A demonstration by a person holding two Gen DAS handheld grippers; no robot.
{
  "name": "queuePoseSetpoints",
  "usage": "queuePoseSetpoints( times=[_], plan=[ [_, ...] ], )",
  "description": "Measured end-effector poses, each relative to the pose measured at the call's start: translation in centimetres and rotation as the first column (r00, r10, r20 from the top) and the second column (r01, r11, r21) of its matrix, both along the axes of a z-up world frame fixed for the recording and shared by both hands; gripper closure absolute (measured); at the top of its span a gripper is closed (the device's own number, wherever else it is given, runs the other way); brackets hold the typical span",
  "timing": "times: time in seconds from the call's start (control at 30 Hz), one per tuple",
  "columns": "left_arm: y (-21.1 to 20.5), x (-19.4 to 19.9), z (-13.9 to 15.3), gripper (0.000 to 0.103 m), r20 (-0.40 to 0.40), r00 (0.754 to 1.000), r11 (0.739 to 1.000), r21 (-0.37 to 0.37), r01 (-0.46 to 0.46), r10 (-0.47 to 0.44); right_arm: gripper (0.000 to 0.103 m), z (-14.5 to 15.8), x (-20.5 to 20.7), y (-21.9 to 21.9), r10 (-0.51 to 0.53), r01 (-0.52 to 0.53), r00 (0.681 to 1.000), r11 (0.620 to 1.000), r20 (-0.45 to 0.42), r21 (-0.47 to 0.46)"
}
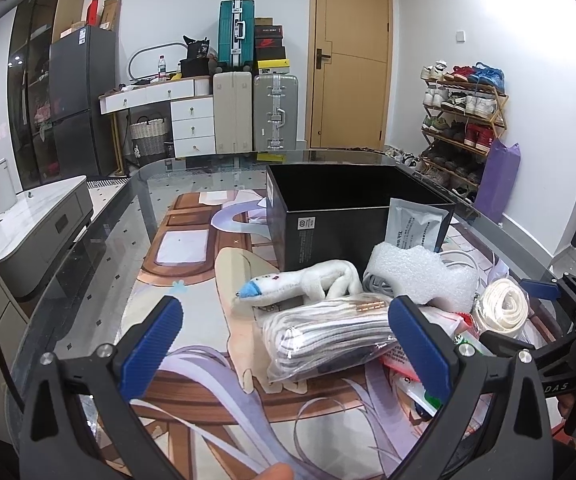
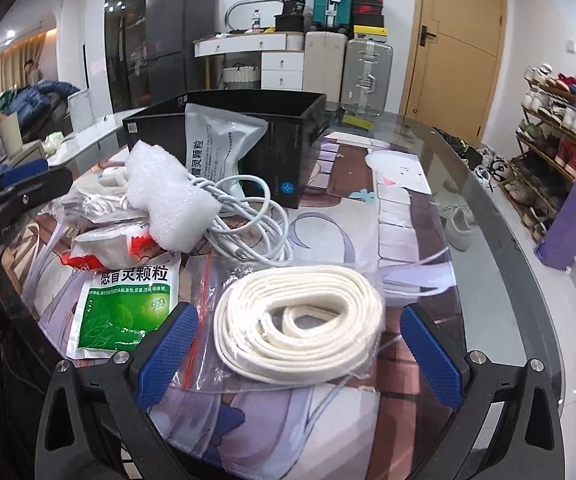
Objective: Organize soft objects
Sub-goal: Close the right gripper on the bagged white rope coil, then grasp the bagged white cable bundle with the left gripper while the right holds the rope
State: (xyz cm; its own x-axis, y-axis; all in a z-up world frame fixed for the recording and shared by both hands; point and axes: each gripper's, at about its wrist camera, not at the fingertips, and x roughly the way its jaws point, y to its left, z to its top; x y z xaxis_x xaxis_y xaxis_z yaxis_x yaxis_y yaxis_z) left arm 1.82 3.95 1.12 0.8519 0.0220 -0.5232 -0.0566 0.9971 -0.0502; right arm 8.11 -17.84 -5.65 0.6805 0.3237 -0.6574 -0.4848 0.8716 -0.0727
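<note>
My left gripper (image 1: 288, 344) stands open over the table, its blue pads either side of a clear bag of striped white fabric (image 1: 327, 332). Behind that bag lie a white plush toy (image 1: 299, 286) and a piece of white foam (image 1: 419, 272). An open black box (image 1: 351, 208) stands further back with a silver pouch (image 1: 413, 224) leaning on it. My right gripper (image 2: 299, 354) is open too, its pads flanking a coil of cream webbing (image 2: 299, 320) in a zip bag, without touching it. The left gripper (image 2: 24, 184) shows at that view's left edge.
A green sachet (image 2: 128, 308), a red-and-white packet (image 2: 104, 248) and a tangled white cable (image 2: 248, 224) lie in the pile. The glass table (image 2: 487, 208) carries a printed mat. A shoe rack (image 2: 559, 128) and purple bag (image 2: 571, 220) stand at the right.
</note>
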Motion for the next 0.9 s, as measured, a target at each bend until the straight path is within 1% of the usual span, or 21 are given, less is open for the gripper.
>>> queuePoseSetpoints(
  times=[0.1,0.13,0.17,0.2,0.27,0.37,0.43,0.53,0.73,0.8,0.9],
  plan=[
    [0.2,0.2,-0.1,0.000,-0.006,1.000,1.000,-0.002,-0.003,0.003,0.001,-0.1,0.7,0.1,0.018,-0.018,0.999,1.000,-0.042,0.008],
    [0.2,0.2,-0.1,0.000,-0.007,1.000,1.000,-0.001,-0.004,0.004,0.003,-0.2,0.9,0.1,0.024,-0.023,0.998,1.000,-0.050,0.014],
    [0.2,0.2,-0.1,0.000,-0.008,1.000,1.000,-0.003,-0.004,0.004,0.010,-0.2,0.9,0.1,0.030,-0.029,0.998,0.999,-0.058,0.027],
    [0.2,0.3,-0.1,0.000,-0.009,1.000,1.000,-0.005,-0.003,0.003,0.013,-0.2,0.9,-0.1,0.031,-0.029,0.998,0.999,-0.058,0.039],
    [0.3,0.3,-0.1,0.000,-0.011,1.000,1.000,-0.011,-0.003,0.002,0.025,-0.2,0.7,-0.1,0.041,-0.039,0.998,0.998,-0.047,0.042],
    [0.3,0.4,0.0,0.000,-0.014,1.000,1.000,-0.013,0.001,-0.001,0.037,-0.1,0.0,-0.2,0.053,-0.051,0.998,0.997,-0.031,0.053],
    [0.3,0.3,0.0,0.000,-0.016,1.000,1.000,-0.015,0.001,-0.001,0.041,-0.1,-0.5,-0.5,0.053,-0.051,0.998,0.997,-0.025,0.066],
    [0.3,0.2,0.0,0.000,-0.020,1.000,1.000,-0.019,0.002,-0.003,0.044,0.0,-1.1,-0.9,0.048,-0.047,0.999,0.995,-0.010,0.085],
    [0.0,0.5,0.2,0.000,-0.043,0.998,0.997,-0.057,0.044,-0.047,0.044,1.2,-2.6,-2.2,0.029,-0.032,0.999,0.991,0.027,0.130],
    [-0.1,0.9,0.2,0.000,-0.059,0.996,0.994,-0.082,0.066,-0.071,0.044,1.7,-2.8,-2.7,0.017,-0.024,0.999,0.988,0.046,0.151],
    [-0.1,1.6,0.1,0.000,-0.084,0.990,0.985,-0.144,0.098,-0.111,0.044,2.6,-2.9,-3.2,-0.005,-0.006,0.998,0.985,0.063,0.174]
  ],
)
